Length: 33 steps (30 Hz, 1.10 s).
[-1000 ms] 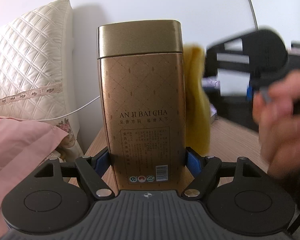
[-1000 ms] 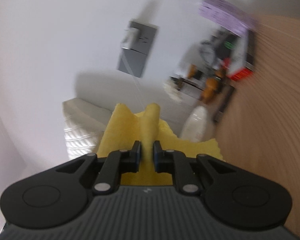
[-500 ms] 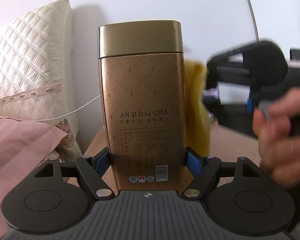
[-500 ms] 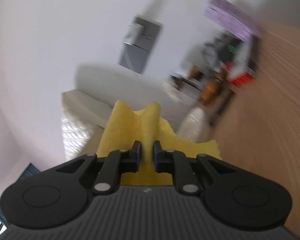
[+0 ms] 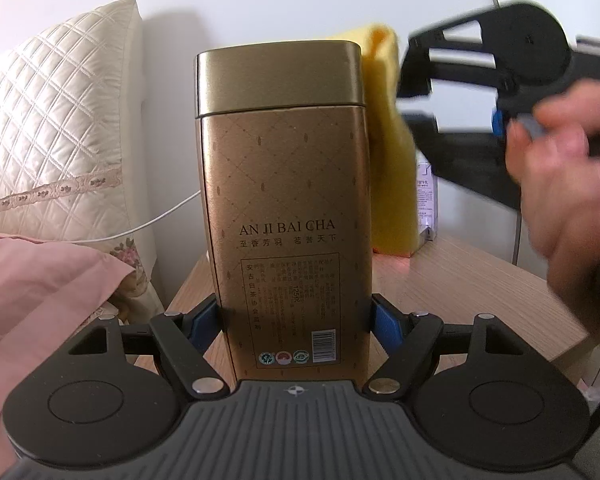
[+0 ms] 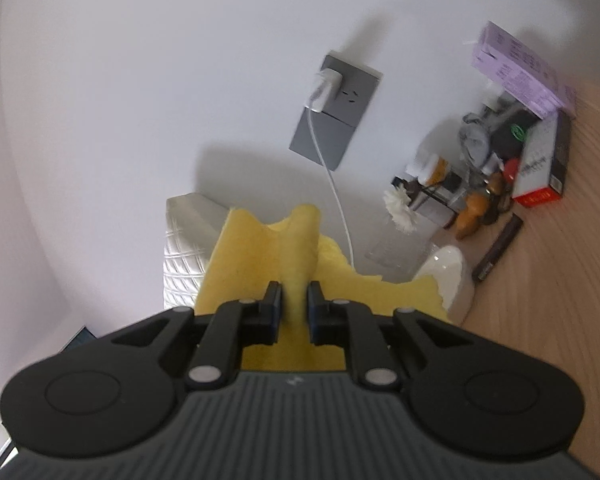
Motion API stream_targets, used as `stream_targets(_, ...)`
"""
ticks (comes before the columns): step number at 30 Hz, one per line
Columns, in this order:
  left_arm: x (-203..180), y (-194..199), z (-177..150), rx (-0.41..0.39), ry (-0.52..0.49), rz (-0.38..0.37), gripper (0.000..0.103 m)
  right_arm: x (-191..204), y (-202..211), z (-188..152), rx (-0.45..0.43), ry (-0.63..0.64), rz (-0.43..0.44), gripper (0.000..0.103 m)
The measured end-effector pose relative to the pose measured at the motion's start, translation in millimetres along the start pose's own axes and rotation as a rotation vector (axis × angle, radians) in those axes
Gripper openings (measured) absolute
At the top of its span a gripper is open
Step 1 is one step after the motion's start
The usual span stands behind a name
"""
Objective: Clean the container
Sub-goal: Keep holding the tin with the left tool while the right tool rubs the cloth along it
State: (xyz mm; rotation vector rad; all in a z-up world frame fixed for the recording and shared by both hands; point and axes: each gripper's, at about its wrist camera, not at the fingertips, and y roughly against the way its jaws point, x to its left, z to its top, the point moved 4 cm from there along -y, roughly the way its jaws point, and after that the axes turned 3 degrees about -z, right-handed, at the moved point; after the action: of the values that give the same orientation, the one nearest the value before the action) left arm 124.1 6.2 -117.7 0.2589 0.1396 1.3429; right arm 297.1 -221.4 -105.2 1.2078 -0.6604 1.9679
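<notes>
Since a second ago the yellow cloth (image 5: 388, 140) has risen to the lid's top right edge. Left to right: the left gripper (image 5: 296, 320) clamps the upright gold tea tin (image 5: 284, 200) over the bedside tabletop's (image 5: 460, 276) left edge; the right gripper (image 6: 292, 308) pinches the cloth. Best: press flat, stroke downward, keep the tin steady.

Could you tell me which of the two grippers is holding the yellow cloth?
The right gripper: it pinches the yellow cloth, whereas the left gripper clamps the gold tea tin.
</notes>
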Motion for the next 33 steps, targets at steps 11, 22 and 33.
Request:
stream_targets(11, -2.4, 0.8, 0.9, 0.002, -0.004, 0.0, 0.08, -37.5, 13.5, -29.2, 0.049, -0.095, -0.118, 0.015)
stream_targets(22, -20.1, 9.8, -3.6, 0.001, -0.003, -0.001, 0.08, -12.6, 25.8, -33.4, 0.036, -0.039, -0.076, 0.016)
stream_targets(33, -31.8, 17.6, -6.5, 0.0, -0.022, -0.003, 0.08, -21.9, 30.1, -39.8, 0.053, -0.066, -0.091, 0.015)
